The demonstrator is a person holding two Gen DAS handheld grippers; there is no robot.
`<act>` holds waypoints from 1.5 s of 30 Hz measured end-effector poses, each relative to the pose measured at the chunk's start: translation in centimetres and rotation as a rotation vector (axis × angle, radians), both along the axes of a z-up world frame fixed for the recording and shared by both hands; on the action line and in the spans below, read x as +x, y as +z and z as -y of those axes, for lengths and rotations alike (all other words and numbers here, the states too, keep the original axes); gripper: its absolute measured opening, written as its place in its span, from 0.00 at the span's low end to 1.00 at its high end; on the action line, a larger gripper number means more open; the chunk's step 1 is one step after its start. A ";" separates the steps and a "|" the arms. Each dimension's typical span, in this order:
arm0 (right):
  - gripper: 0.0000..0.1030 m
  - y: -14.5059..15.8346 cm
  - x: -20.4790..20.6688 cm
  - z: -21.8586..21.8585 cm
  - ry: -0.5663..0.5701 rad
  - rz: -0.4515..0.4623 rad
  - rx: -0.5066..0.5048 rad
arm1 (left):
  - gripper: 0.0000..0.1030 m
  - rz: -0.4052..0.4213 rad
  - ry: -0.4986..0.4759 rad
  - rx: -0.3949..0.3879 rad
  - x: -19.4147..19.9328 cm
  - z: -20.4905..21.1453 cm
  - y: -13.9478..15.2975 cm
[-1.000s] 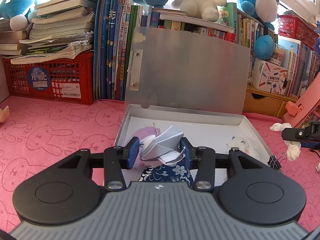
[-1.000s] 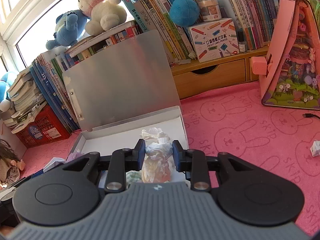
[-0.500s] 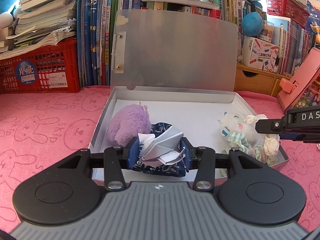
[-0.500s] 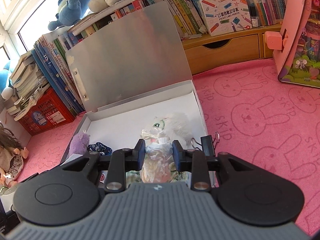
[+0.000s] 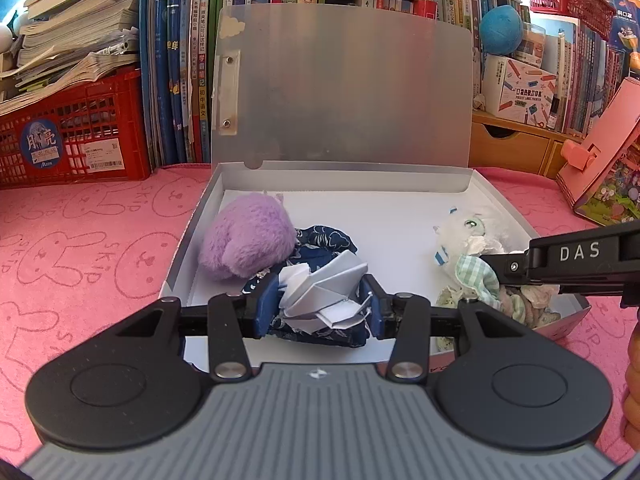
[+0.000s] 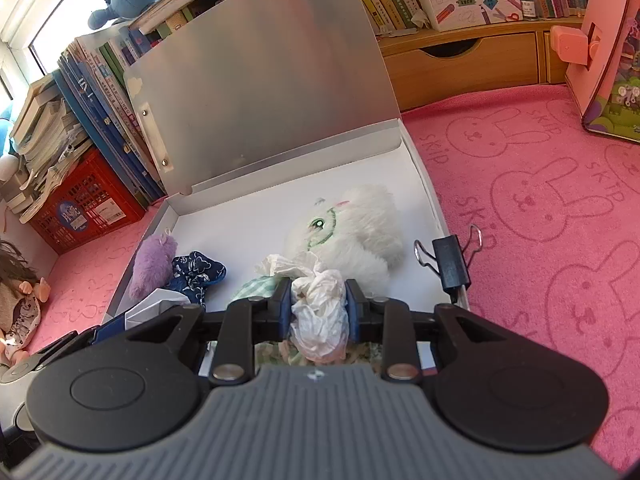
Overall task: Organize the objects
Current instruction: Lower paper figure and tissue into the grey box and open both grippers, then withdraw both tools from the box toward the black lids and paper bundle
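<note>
An open grey file box (image 5: 476, 188) (image 6: 430, 184) lies on the pink mat with its lid standing up. My left gripper (image 5: 318, 298) is shut on a folded white paper piece (image 5: 320, 290), low over a navy floral cloth (image 5: 324, 240) beside a purple plush ball (image 5: 248, 240). My right gripper (image 6: 318, 306) is shut on a crumpled white tissue wad (image 6: 320, 312), low over the box's near right corner, above a green checked cloth (image 6: 256, 286) and in front of a white plush toy (image 6: 352, 236). In the left wrist view the right gripper (image 5: 496, 266) reaches in from the right.
A black binder clip (image 6: 450, 264) sits on the box's right rim. Books, a red crate (image 5: 72, 136), a wooden drawer unit (image 6: 460, 64) and plush toys line the back. A pink toy house (image 5: 604, 156) stands at the right, a doll (image 6: 20, 300) at the left.
Both grippers have come down toward the box with their loads still held. The box floor and the toys in it now show larger in both views.
</note>
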State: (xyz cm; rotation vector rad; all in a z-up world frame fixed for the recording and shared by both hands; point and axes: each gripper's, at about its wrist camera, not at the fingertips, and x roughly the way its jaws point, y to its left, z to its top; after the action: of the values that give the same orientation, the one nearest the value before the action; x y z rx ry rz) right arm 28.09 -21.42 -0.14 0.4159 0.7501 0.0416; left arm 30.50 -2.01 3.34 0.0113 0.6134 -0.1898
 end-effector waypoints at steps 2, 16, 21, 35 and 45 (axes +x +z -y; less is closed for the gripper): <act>0.31 -0.2 0.3 -0.2 0.003 -0.002 0.015 | 0.49 0.002 0.007 0.008 0.3 -0.2 0.0; 0.58 1.0 2.1 -0.3 -0.025 0.047 0.024 | 0.59 0.017 0.022 0.015 1.3 -0.9 0.4; 0.60 2.3 1.3 0.3 -0.034 0.073 0.019 | 0.73 0.043 0.027 0.044 0.5 -0.8 1.1; 0.65 5.8 -4.8 1.3 0.016 0.184 -0.063 | 0.85 0.101 -0.003 0.016 -4.8 -1.7 4.8; 0.67 6.3 -11.1 1.2 0.086 0.244 -0.158 | 0.86 0.131 -0.041 0.015 -10.8 -3.0 5.9</act>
State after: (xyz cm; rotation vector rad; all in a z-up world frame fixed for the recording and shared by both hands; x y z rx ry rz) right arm 16.98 -22.58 6.12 0.2226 0.5254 0.1110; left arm 19.72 0.97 9.23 0.0509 0.4841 -0.2227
